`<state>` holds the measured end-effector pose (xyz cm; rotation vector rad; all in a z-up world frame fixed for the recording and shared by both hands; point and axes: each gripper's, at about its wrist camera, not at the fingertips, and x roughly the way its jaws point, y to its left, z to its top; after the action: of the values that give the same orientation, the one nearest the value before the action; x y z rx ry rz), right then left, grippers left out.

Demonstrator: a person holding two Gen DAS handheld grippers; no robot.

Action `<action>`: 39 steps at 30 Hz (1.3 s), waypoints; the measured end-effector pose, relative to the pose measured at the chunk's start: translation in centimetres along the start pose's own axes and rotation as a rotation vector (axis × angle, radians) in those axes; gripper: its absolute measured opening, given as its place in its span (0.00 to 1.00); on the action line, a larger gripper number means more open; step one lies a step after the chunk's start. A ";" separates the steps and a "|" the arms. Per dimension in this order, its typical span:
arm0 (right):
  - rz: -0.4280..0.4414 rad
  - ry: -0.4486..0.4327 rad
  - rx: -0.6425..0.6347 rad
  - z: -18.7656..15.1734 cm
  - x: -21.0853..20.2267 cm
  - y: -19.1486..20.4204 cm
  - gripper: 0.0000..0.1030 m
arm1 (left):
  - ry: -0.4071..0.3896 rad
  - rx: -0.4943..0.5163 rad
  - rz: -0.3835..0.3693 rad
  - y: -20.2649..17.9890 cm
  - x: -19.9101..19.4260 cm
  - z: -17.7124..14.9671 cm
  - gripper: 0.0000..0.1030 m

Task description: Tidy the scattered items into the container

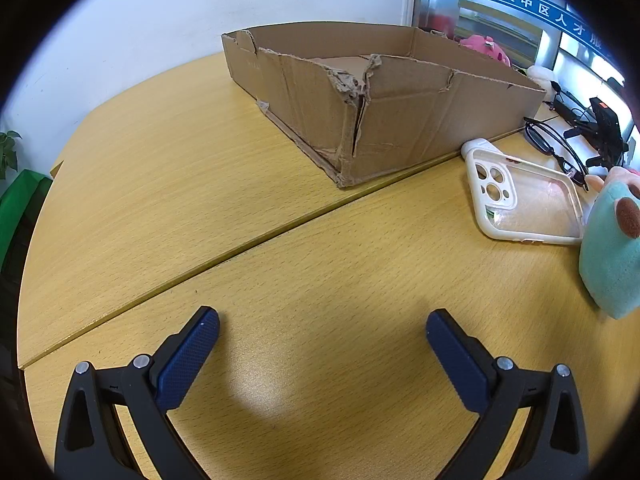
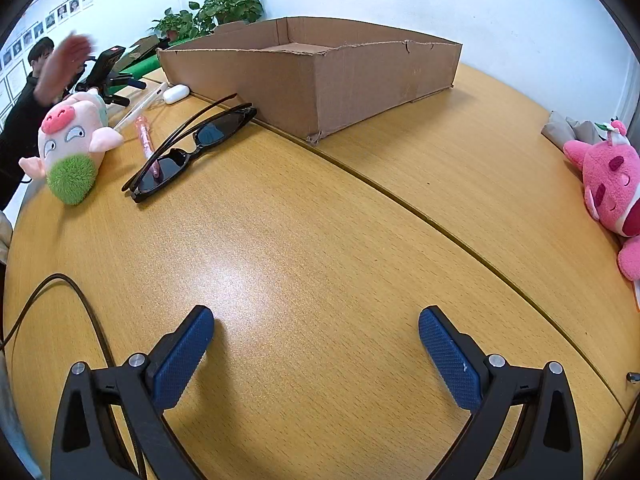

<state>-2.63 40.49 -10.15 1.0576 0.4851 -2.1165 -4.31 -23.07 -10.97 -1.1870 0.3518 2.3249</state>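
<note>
While trained on the torn near corner of the cardboard box (image 1: 376, 96), shows, from the left wrist, a white phone case (image 1: 526, 200) flat on the worktop (image 1: 200, 200) to the right of the box, camera cutouts toward the box, long axis running away to the right; beside it a teal plush (image 1: 612, 248) at the frame's edge and a pink plush (image 1: 484, 46) past the box's far wall. Picks up from the right wrist what that view lacks: black sunglasses (image 2: 188, 152) with arms unfolded, temple tips touching or nearly touching the box (image 2: 320, 76), long axis slanting from near left to far right; under them a pink pen (image 2: 147, 144) pointing roughly away; a white earbud case (image 2: 176, 93) just beside the box's left corner; a pig plush (image 2: 72, 148) lying at far left; a pink plush (image 2: 612, 184) at far right, well apart from the box. Left gripper (image 1: 322, 332) spread wide, holding nothing, above bare worktop. Right gripper (image 2: 316, 332) likewise wide apart and holding nothing.
</note>
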 end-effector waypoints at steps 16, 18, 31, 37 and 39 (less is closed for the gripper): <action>-0.141 0.004 0.184 0.5 0.3 1.7 1.00 | 0.000 -0.042 0.037 -0.5 -0.4 0.0 1.00; -0.214 0.006 0.281 0.3 0.0 2.7 1.00 | 0.000 -0.109 0.084 -0.6 -0.9 -0.4 1.00; -0.344 0.010 0.463 0.5 -0.1 4.7 1.00 | 0.000 -0.209 0.133 -5.3 -2.6 -2.8 0.99; -0.357 0.025 0.488 0.4 -0.2 5.7 1.00 | -0.146 -0.279 0.119 -8.3 -6.9 -3.4 0.99; -0.345 0.028 0.474 0.7 0.0 6.3 1.00 | -0.187 -0.268 0.117 -9.9 -8.3 -3.0 0.99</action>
<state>1.67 35.83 -9.82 1.3407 0.1857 -2.6060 7.23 -18.67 -6.08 -1.0799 0.0445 2.6242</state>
